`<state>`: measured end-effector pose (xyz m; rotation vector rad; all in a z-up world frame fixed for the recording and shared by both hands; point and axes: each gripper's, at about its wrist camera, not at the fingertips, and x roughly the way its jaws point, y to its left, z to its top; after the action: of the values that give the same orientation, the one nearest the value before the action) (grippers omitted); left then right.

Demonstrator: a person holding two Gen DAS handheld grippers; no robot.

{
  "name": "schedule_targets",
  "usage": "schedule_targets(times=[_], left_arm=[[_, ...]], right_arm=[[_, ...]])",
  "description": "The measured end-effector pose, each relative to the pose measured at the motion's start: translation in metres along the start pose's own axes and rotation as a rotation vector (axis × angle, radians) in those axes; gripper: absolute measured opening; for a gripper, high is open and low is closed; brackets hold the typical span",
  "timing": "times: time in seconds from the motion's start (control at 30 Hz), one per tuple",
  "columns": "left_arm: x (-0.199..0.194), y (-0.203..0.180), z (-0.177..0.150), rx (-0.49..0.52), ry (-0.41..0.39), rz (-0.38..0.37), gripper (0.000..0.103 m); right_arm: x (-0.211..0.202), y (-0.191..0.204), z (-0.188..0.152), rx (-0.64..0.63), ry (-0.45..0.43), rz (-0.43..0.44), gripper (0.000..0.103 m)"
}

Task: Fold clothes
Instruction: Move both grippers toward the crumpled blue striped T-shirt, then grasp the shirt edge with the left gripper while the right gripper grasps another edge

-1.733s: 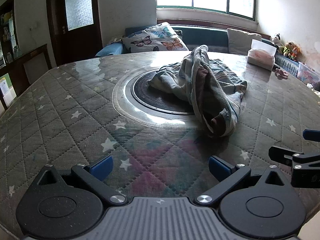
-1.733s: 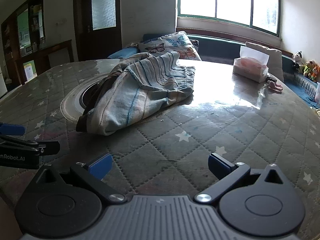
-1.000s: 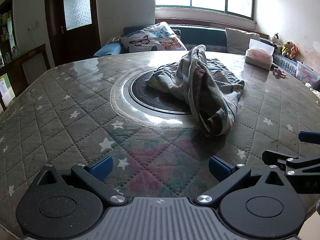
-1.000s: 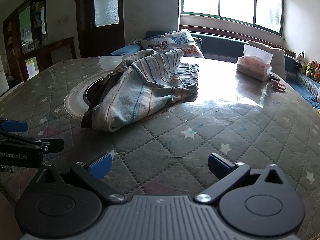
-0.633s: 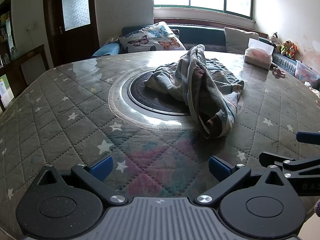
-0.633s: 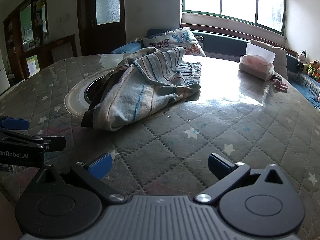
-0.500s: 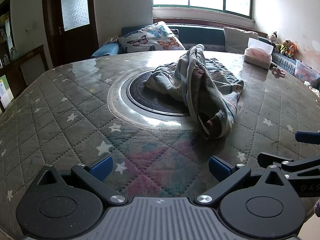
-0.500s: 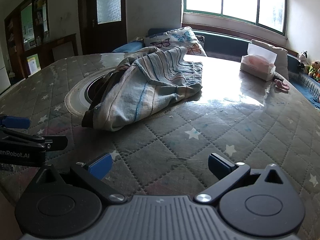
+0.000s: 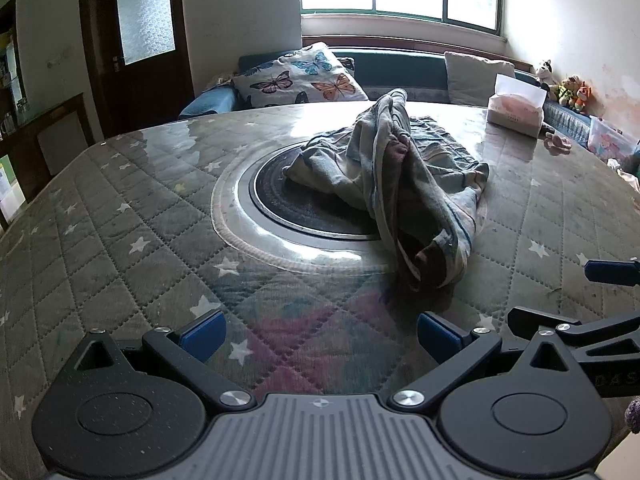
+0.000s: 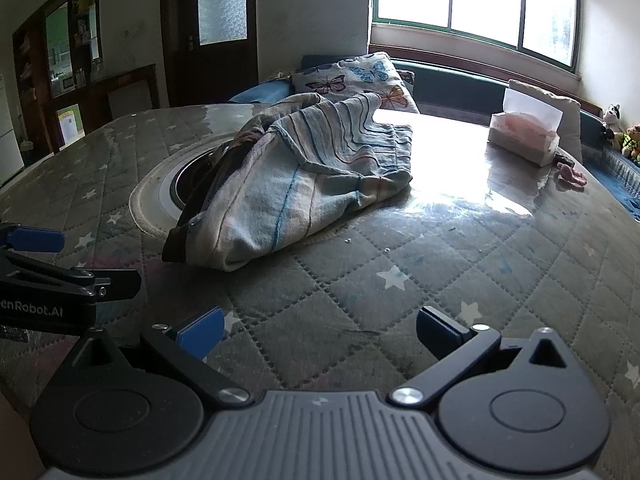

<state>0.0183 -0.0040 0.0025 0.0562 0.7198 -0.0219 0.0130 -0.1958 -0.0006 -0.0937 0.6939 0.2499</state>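
A crumpled striped blue-grey garment (image 9: 404, 184) lies in a heap on the round table, partly over the dark centre disc (image 9: 296, 208). It also shows in the right wrist view (image 10: 304, 184). My left gripper (image 9: 318, 334) is open and empty, low over the near table edge, short of the garment. My right gripper (image 10: 318, 330) is open and empty, also near the edge, to the right of the garment's near end. Each gripper shows at the side of the other's view.
The table wears a quilted star-patterned cover (image 9: 120, 248) under glass. A tissue box (image 10: 524, 134) and a small pink item (image 10: 572, 174) sit at the far right. A bench with a butterfly pillow (image 9: 296, 80) runs under the window.
Both grippers have crept slightly forward toward the garment. The garment has not moved, and both grippers stay open.
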Motion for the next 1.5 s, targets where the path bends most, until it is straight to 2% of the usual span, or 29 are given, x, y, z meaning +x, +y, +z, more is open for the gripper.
schedule_targets(times=[0.37,0.63,0.93,1.13,1.4,1.5], left_arm=[[0.004,0.002,0.019,0.021,-0.027,0.009,0.103],[0.009,0.006,0.048,0.035,-0.071,0.01,0.101],[0.03,0.005,0.097,0.025,-0.1,-0.063,0.077],[0.052,-0.006,0.13,0.053,-0.115,-0.112,0.063],[0.097,-0.027,0.164,0.099,-0.088,-0.159,0.056],[0.12,-0.029,0.172,0.092,-0.047,-0.178,0.041]], right_arm=[[0.01,-0.002,0.012,-0.006,0.006,0.009,0.103],[0.018,-0.013,0.033,-0.01,0.002,0.02,0.102],[0.038,-0.034,0.075,0.009,-0.008,0.027,0.091],[0.059,-0.047,0.101,0.029,-0.005,0.032,0.076],[0.086,-0.059,0.136,0.069,-0.015,0.075,0.065],[0.095,-0.061,0.143,0.074,-0.011,0.087,0.06]])
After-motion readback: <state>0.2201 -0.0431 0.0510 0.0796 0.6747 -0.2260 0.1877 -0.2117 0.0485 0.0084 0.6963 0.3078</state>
